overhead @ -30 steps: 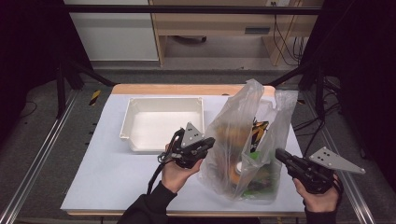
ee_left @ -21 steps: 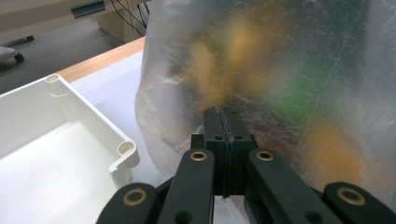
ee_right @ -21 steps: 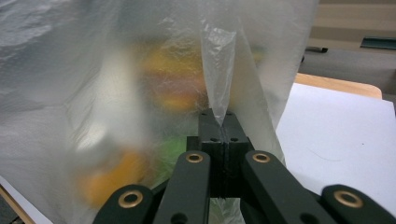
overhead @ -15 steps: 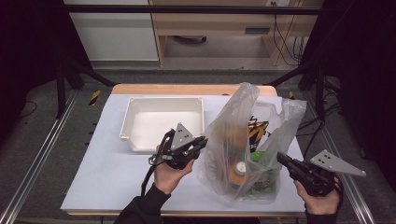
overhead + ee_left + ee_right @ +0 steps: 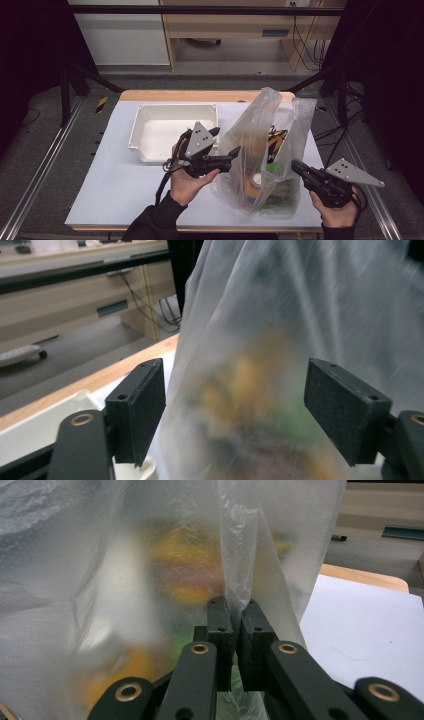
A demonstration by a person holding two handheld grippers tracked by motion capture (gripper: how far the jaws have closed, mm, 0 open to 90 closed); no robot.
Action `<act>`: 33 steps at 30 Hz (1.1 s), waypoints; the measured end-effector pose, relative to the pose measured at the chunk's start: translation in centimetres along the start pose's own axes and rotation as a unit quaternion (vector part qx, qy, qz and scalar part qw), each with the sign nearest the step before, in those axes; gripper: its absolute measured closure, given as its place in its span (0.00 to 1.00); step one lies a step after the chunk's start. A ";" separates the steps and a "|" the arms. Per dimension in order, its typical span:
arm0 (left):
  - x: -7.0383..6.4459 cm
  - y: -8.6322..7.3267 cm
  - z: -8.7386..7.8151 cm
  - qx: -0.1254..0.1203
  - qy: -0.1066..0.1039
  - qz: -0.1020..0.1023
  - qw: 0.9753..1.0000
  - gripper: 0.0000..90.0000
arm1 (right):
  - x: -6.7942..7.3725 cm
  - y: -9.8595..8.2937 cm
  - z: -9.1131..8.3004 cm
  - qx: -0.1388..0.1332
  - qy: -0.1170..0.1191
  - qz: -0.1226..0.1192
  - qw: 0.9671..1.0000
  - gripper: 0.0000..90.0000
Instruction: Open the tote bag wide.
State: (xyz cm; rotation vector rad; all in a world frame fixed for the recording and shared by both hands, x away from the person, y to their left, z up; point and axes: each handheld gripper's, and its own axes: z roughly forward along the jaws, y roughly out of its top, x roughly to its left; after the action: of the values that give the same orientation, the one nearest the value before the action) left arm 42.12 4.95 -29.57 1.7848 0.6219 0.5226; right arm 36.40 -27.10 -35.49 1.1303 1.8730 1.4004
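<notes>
- Toward the right half of the white desk (image 5: pixel 115 190), a tall translucent plastic bag (image 5: pixel 260 165) stands upright, its long axis running from the desk up to its open top, which points upward and slightly toward the far edge.
- Its two loose handle flaps rise side by side (one taller at the left, one at the right), and the lumpy base sits close to the near edge.
- Inside show orange, green and dark packaged items; through the film they are too blurred to name.
- At the bag's left side, the left gripper (image 5: pixel 234 151) is held in a hand (image 5: pixel 187 182) and aims rightward at the bag; in the left gripper view its jaws stand wide apart with the bag (image 5: pixel 280 365) right before them, holding nothing.
- At the bag's right side, the right gripper (image 5: pixel 295 167) comes from the near right corner, held in the other hand (image 5: pixel 337 212); in the right gripper view its jaws are pressed together on a fold of the bag's film (image 5: pixel 240 580).
- Beyond the left gripper, a shallow white rectangular plastic tray (image 5: pixel 150 112) lies near the far edge, its long axis along that edge, just beside the bag.
</notes>
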 end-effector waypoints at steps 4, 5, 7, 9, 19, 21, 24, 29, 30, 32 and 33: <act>-0.9 1.3 0.9 0.008 -0.008 0.005 1.000 0.25 | 0.0 0.0 0.1 0.003 0.001 0.001 1.000 0.94; -1.0 1.5 1.2 0.014 -0.006 0.007 1.000 0.28 | 0.0 0.0 0.1 0.004 0.003 0.000 1.000 0.94; -1.2 1.5 1.9 0.028 -0.004 0.009 1.000 0.40 | 0.0 0.0 0.1 0.002 0.003 -0.001 1.000 0.95; -1.0 1.1 2.3 0.045 -0.005 0.006 0.999 0.57 | -0.1 -0.1 0.0 0.002 0.003 -0.001 1.000 0.96; 0.9 -1.9 0.9 0.071 -0.004 -0.017 0.997 1.00 | -0.7 -0.7 -0.9 0.003 -0.008 0.006 1.000 1.00; 1.3 -2.8 0.0 0.072 -0.008 -0.025 0.997 1.00 | -0.8 -1.1 -1.1 0.007 -0.009 0.010 1.000 1.00; 1.6 -4.3 -0.8 0.075 -0.016 -0.036 0.996 1.00 | -1.0 -1.7 -1.3 0.015 -0.009 0.014 1.000 1.00; 1.4 -7.3 -1.3 0.097 -0.032 -0.046 0.994 1.00 | -1.1 -3.0 -1.0 0.039 -0.003 0.024 0.999 1.00; 1.4 -7.9 -1.3 0.101 -0.038 -0.050 0.993 1.00 | -1.0 -3.5 -0.8 0.047 -0.003 0.026 0.999 1.00; 1.2 -8.9 -1.3 0.110 -0.045 -0.052 0.992 1.00 | -1.0 -3.8 -0.8 0.051 -0.002 0.026 0.998 1.00; 1.1 -9.2 -1.3 0.112 -0.046 -0.052 0.991 1.00 | -1.0 -4.1 -0.7 0.056 -0.002 0.028 0.998 1.00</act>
State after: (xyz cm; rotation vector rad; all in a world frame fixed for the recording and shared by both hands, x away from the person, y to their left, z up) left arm 40.70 8.83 -38.00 1.9619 0.7281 0.3068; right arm 35.09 -28.75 -39.16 1.2486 1.9516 1.3354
